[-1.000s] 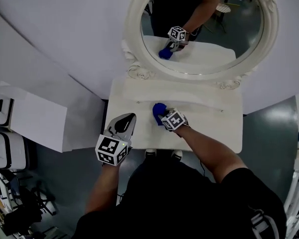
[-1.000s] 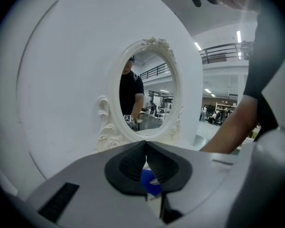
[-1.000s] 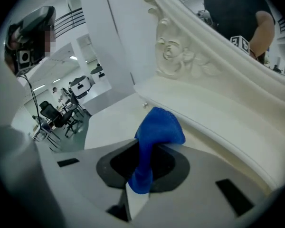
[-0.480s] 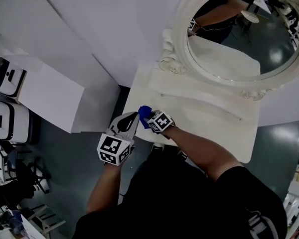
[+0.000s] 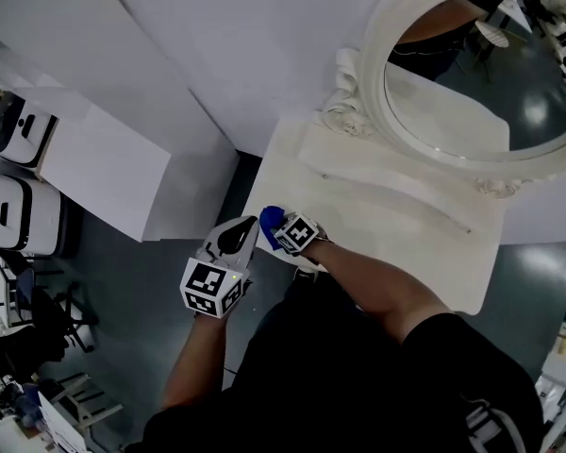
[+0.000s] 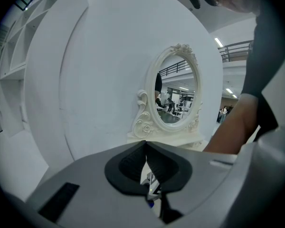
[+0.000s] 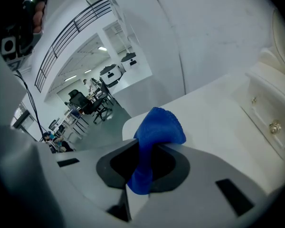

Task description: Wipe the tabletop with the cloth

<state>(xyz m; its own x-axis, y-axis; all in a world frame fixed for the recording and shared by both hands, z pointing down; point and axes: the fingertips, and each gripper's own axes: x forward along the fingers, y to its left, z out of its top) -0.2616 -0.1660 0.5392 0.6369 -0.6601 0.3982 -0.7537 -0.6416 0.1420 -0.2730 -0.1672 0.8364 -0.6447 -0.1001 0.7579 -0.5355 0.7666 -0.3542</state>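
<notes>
right fingers [image 7: 173,167] — clamped on the blue cloth [image 7: 154,132], bunched at the table [image 5: 396,225] near-left corner | left fingers [image 6: 128,163] — pressed together, nothing between them, just beside the cloth off that corner

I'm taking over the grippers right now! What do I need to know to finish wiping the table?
Left gripper: shut and empty, held just off the near left corner of the tabletop.
Right gripper: shut on the blue cloth, at that same corner.
Done: the cloth is gripped. Which parts are already wiped doesn't show.
Left: probably sweep the rest, toward the mirror and the right end.
</notes>
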